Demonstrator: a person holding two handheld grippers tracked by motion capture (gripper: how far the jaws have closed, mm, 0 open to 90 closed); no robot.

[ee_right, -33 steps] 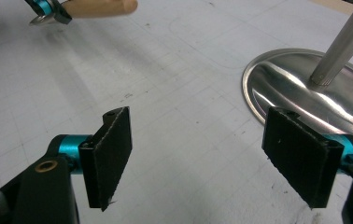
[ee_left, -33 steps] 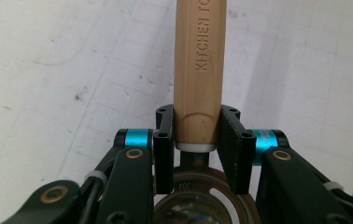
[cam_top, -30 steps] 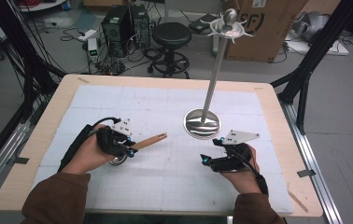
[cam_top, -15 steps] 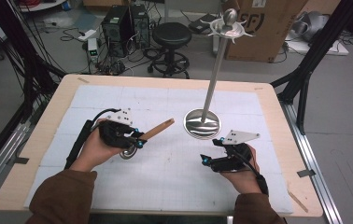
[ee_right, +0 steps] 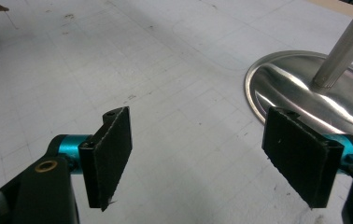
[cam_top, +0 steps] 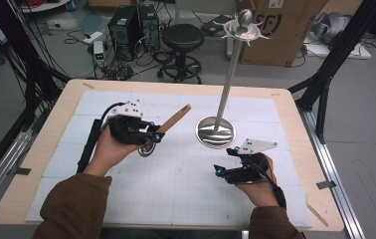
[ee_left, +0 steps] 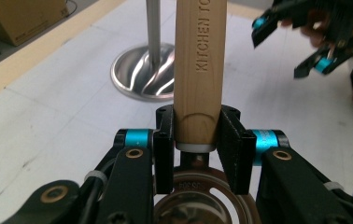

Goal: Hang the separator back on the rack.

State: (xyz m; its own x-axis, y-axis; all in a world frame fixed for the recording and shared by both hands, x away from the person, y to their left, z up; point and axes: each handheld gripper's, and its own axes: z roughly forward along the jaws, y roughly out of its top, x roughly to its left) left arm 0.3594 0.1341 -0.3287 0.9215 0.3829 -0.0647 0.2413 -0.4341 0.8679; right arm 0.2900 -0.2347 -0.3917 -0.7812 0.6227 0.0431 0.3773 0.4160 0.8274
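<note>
Change since earlier frames: left tool [cam_top: 152, 135] has lifted and swung toward the stand; the wooden handle [cam_top: 174, 119] now points up and away, its free end higher and closer to the pole than a second ago. Right tool [cam_top: 226, 162] has stayed where it was.
Left tool: clamped on the wooden handle [ee_left: 197, 70] near its lower end; both pads press its sides. Lettering "KITCHEN TO..." runs along the wood, cut off by the top edge of the left gripper view.
Utensil head: a round metal part [ee_left: 198, 205] with a slot sits below the pads, partly hidden by the tool body; in the high view it shows as a small metal disc [cam_top: 146, 149] just under the hand, over the mat.
Right tool: jaws wide apart, holding nothing; pads [ee_right: 111, 151] hang above bare mat. It rests low on the tabletop at the near right.
Stand: round metal base [cam_top: 215, 132] on the mat between the two tools, nearer the right one; base rim [ee_right: 277, 88] lies just beyond the right pad. Thin pole [cam_top: 229, 77] rises tilted-looking to a knobbed, pronged top [cam_top: 244, 25]; the prongs carry nothing.
Open room: white mat [cam_top: 176, 189] is bare from the middle to the near edge; tabletop [cam_top: 295, 99] shows a wooden border all round.
Hard to tell: whether the metal disc touches the mat.
</note>
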